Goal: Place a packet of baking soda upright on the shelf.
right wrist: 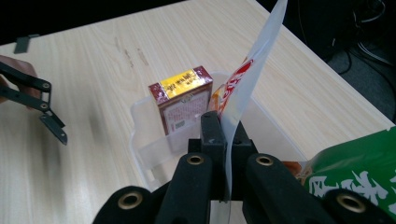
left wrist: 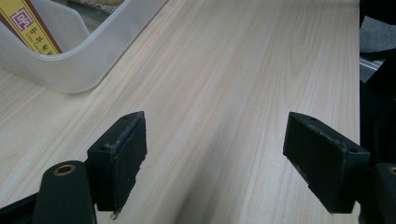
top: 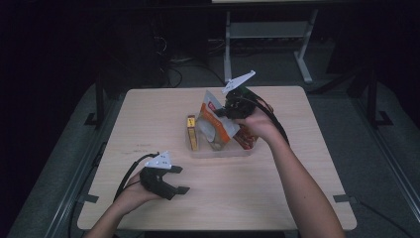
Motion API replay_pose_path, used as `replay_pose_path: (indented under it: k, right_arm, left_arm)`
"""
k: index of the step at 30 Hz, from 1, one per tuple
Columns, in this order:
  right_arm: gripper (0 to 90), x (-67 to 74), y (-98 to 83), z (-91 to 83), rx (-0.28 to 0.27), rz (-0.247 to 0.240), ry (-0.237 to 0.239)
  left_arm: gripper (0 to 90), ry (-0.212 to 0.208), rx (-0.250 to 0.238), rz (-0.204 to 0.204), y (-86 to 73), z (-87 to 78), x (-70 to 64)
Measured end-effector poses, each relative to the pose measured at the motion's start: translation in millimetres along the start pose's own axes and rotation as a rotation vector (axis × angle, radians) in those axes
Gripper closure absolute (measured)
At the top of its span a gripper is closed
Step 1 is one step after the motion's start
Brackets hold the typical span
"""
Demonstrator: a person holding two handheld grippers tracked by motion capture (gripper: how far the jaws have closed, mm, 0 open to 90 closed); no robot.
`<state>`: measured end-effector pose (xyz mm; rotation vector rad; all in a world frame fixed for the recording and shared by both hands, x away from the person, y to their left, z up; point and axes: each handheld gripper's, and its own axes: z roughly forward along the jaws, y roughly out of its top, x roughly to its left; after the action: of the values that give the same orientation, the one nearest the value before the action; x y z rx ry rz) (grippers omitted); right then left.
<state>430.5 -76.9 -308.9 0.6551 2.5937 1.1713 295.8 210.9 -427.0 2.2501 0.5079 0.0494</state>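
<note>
Right tongs (right wrist: pixel 223 140) clamped tight on the edge of a snack bag (top: pixel 216 120), held above the clear tray (top: pixel 220 151). Below and ahead of these tongs: a red-and-yellow box (right wrist: pixel 182 105) standing in the tray; to their side, a green packet (right wrist: pixel 359 170). Left tongs (left wrist: pixel 215 156) wide open, empty, low over the bench (left wrist: pixel 243 60), well apart from the tray. Risk: thin film slipping from the pinch, or bag catching and toppling the box during lowering.
</note>
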Motion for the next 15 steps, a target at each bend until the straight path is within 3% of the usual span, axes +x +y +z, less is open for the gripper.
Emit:
replay_pose_path:
  k: [2, 7, 10, 11, 15]
  right_arm:
    - [87.9, 0.2, -0.1, 1.8, 0.005, 0.000, -0.001]
    - [69.0, 2.6, 1.2, -5.4, -0.012, -0.003, -0.033]
    - [63.2, 2.3, 1.0, -10.8, -0.033, 0.009, -0.022]
    - [51.6, 3.3, 0.7, -16.0, -0.047, 0.013, -0.029]
    - [41.0, 5.8, -1.5, -26.4, -0.059, 0.020, -0.070]
  left_arm:
    - [20.7, -0.001, 0.002, 0.003, 0.2, 0.0, -0.3]
    - [20.3, -0.002, 0.001, 0.007, 0.5, 0.1, -0.6]
    - [20.3, 0.000, 0.002, 0.007, 0.7, 0.3, -0.9]
    - [20.2, -0.003, 0.006, 0.008, 1.0, 0.1, -1.3]
    - [19.9, -0.003, 0.007, 0.016, 1.6, 0.1, -1.9]
